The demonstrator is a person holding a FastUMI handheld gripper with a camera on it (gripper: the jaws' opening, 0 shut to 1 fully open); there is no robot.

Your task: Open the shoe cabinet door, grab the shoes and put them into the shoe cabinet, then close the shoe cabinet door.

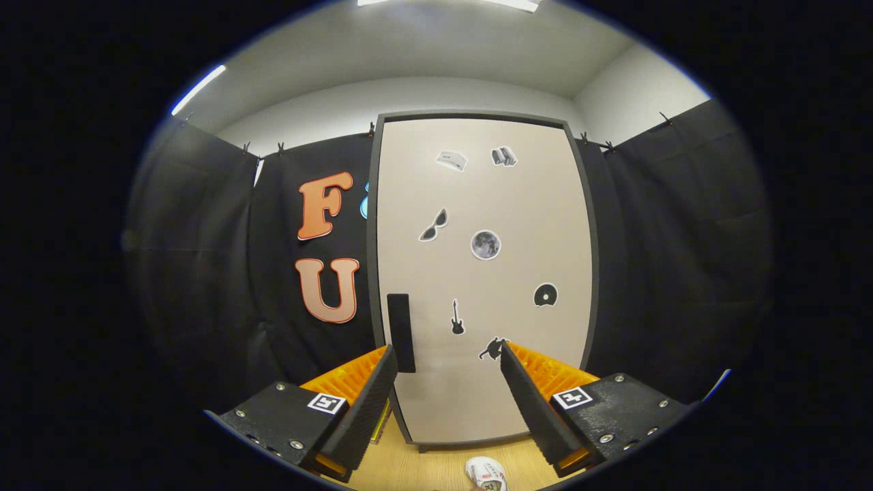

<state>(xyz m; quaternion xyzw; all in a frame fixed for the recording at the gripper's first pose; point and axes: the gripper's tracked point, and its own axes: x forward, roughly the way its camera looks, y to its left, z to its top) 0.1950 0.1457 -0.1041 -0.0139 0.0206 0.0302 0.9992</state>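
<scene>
A tall shoe cabinet [477, 204] stands ahead, its beige door [518, 225] closed and dotted with small stickers. A dark vertical handle [401, 332] sits on the door's left edge, just ahead of the left finger. My gripper [448, 358] is open with nothing between its fingers, held a short way in front of the door's lower half. A white shoe [486, 473] lies on the wooden floor [409, 467] below the fingers, in front of the cabinet's base; part of it is cut off.
Black cloth walls [655, 259] flank the cabinet on both sides. The pale ceiling with light strips is above. A thin yellow object [383, 423] stands by the cabinet's lower left corner, mostly hidden behind the left finger.
</scene>
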